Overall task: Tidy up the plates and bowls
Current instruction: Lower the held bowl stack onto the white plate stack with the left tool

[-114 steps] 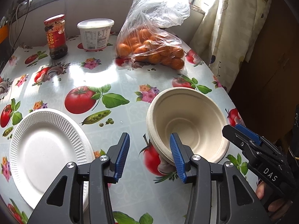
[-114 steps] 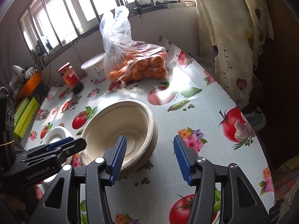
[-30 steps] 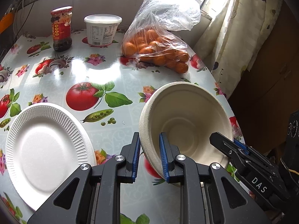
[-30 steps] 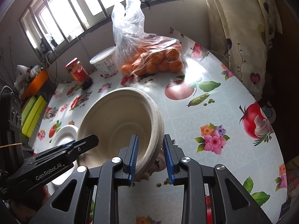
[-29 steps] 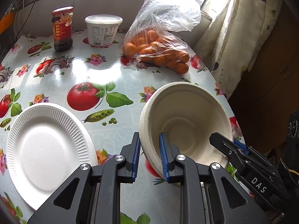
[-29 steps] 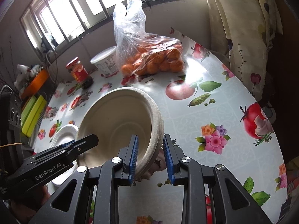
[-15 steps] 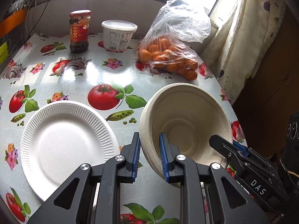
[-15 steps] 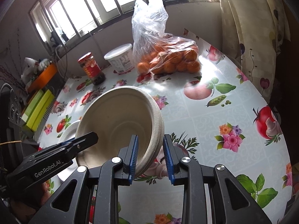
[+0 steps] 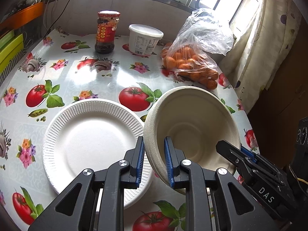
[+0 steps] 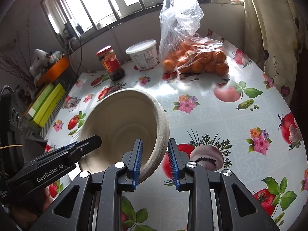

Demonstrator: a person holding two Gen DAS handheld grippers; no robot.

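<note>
A stack of beige paper bowls (image 9: 194,127) hangs above the table, gripped from both sides. My left gripper (image 9: 154,161) is shut on its left rim, and my right gripper (image 10: 155,161) is shut on its right rim. The bowl stack (image 10: 123,129) tilts slightly and sits clear of the tablecloth. A white ribbed paper plate (image 9: 90,142) lies flat on the table just left of the bowls, with its right edge under the bowl rim. In the right wrist view only a sliver of the plate (image 10: 76,134) shows behind the bowls.
At the back of the table (image 9: 107,73) stand a red-lidded sauce jar (image 9: 105,32), a white lidded tub (image 9: 144,38) and a plastic bag of oranges (image 9: 194,65). A curtain (image 9: 265,38) hangs at the right. Green boxes (image 10: 46,104) sit off the table's left edge.
Both grippers have carried the bowl stack to the left, from beside the plate until it overlaps the plate's right edge. The grip on both rims is unchanged.
</note>
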